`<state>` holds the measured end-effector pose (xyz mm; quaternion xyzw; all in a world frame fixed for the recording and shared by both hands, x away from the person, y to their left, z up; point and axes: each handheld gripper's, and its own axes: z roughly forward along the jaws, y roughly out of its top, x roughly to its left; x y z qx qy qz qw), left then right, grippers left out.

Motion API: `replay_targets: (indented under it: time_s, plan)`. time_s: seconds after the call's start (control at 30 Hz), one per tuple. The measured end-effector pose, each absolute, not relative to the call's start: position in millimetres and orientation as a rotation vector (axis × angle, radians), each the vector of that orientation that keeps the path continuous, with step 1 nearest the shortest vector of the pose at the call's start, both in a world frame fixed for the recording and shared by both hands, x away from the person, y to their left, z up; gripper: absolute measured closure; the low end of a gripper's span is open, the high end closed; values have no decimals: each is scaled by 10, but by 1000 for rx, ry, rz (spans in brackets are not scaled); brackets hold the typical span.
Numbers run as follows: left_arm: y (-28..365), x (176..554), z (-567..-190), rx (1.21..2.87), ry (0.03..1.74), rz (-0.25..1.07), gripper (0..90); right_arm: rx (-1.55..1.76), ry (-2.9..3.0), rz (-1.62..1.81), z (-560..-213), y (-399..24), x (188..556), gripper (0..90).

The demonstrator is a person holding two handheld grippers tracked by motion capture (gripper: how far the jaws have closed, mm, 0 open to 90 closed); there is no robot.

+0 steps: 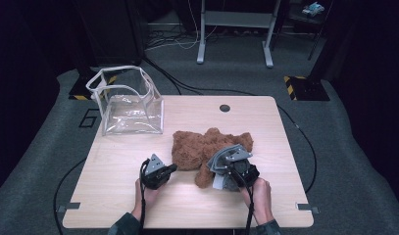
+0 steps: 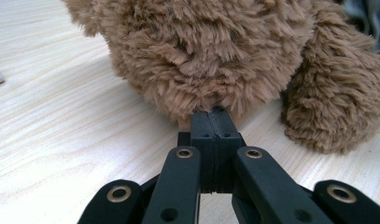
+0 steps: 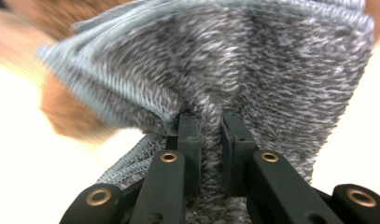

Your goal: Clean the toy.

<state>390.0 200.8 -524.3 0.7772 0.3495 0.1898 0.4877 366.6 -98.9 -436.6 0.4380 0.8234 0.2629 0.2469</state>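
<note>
A brown plush bear [image 1: 207, 144] lies on the wooden table [image 1: 113, 196], a little right of the middle. My left gripper [image 1: 173, 168] points at the bear's left side. In the left gripper view its jaws are shut flat together, and the left gripper [image 2: 214, 114] touches the bear's fur [image 2: 215, 51] with its tips. I cannot tell whether any fur is pinched. My right gripper [image 1: 222, 172] sits at the bear's near side. It is shut on a fold of grey knitted cloth [image 3: 253, 60], which bunches up over the right gripper [image 3: 211, 123]. The cloth [image 1: 218, 182] looks pale grey from above.
A clear plastic bag [image 1: 131, 100] with white trim stands open at the table's back left corner. A small round hole [image 1: 224, 107] sits near the far edge. Cables and a metal stand's legs [image 1: 235, 44] lie on the carpet beyond.
</note>
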Motion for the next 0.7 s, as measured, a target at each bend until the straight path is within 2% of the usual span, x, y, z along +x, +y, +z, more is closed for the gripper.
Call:
replay_targets:
  time_s: [0.23,0.7]
  plan:
    - [2012,3902,-5241,1894,846,465,899,1125,2303,710,-4397,-776,3797,801]
    - [2011,3901,-5241,1892,846,467,899,1289,2202,674,-4434,-1199,3714,800]
